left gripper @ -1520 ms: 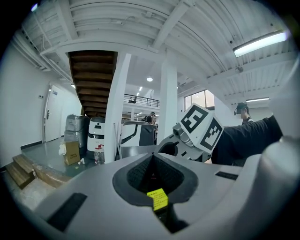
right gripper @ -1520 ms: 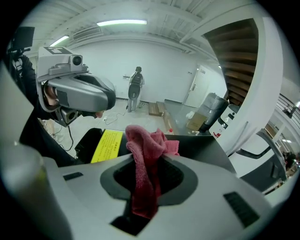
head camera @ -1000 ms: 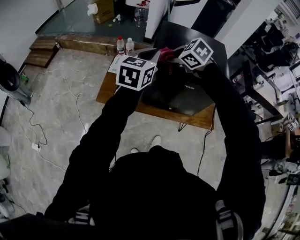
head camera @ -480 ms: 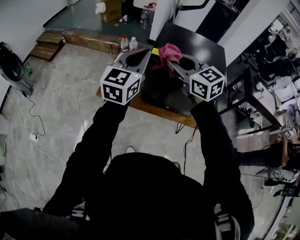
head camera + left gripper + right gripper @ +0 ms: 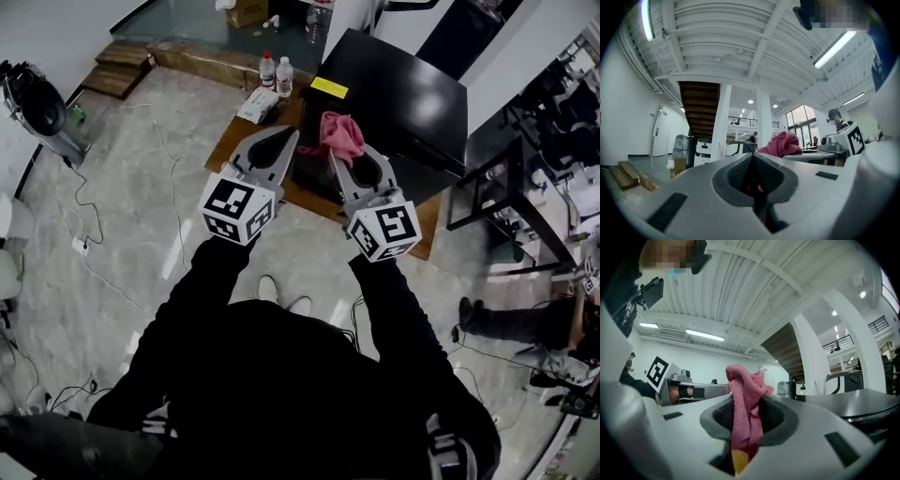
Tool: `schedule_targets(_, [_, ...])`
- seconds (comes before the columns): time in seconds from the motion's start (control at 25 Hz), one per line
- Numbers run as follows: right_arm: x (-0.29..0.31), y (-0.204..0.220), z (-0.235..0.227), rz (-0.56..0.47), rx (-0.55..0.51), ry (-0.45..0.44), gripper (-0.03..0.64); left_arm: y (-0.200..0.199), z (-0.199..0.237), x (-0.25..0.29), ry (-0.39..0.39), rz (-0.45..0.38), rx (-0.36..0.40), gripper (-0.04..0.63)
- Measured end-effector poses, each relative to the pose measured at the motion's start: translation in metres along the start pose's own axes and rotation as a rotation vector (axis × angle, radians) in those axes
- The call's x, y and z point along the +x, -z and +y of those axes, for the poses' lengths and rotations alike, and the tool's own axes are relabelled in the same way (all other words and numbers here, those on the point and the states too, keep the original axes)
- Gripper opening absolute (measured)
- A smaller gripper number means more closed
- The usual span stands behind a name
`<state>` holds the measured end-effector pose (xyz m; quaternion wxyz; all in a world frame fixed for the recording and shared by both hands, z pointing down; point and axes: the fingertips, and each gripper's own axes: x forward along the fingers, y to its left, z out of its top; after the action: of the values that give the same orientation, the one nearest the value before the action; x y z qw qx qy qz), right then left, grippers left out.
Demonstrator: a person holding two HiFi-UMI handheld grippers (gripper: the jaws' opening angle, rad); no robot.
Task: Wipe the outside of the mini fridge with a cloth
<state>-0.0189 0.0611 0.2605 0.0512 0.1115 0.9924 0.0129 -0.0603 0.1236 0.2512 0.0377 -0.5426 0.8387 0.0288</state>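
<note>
The person's black sleeves and torso fill the lower half of the head view and hide the floor beneath. The mini fridge [image 5: 403,94] is partly covered: the two grippers overlap its near left corner, so its front face is mostly unseen. A cardboard box [image 5: 247,10] is cut off by the top edge and its contents do not show.

The left gripper [image 5: 289,139] has its grey plastic tongs pressed together at the tip. In the left gripper view a tiny pink speck shows in the hollow behind the tip; what it is cannot be made out. The right gripper [image 5: 335,157] pinches a cloth [image 5: 338,136], pink and nubby like towelling. The cloth bunches up above the tongs and overlaps the fridge's near left edge. Whether it touches the fridge cannot be told. In the right gripper view the cloth [image 5: 743,390] runs down between the ribbed dark pads, with a yellow patch at its bottom.

The fridge is a black box with a glossy top that reflects light and a yellow sticker [image 5: 329,88] near its left edge. It stands on a low wooden platform [image 5: 232,142] on a grey marbled floor. Two small plastic bottles [image 5: 276,72] stand on the platform left of the fridge; their contents are too small to tell.
</note>
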Motion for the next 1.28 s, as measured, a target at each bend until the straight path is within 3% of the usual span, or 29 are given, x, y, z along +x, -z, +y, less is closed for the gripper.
schedule_targets(0.32, [0.008,0.034,0.042,-0.026,0.117,0.019,0.101,0.021,0.024,-0.033,0.029,0.019,0.003,0.006])
schedule_targets(0.48, [0.046,0.050,0.064,-0.024,0.144,0.037,0.101,0.033,0.068,-0.041,0.045,0.024,-0.022,0.006])
schedule_targets(0.72, [0.130,0.067,0.097,-0.041,0.155,0.155,0.101,0.035,0.158,-0.057,0.112,0.029,-0.013,0.006])
schedule_targets(0.92, [0.197,0.074,0.129,-0.047,0.152,0.203,0.101,0.035,0.229,-0.069,0.173,0.034,-0.018,0.006])
schedule_targets(1.28, [0.257,0.086,0.136,-0.048,0.231,0.279,0.101,0.029,0.289,-0.065,0.245,-0.001,-0.041,0.006])
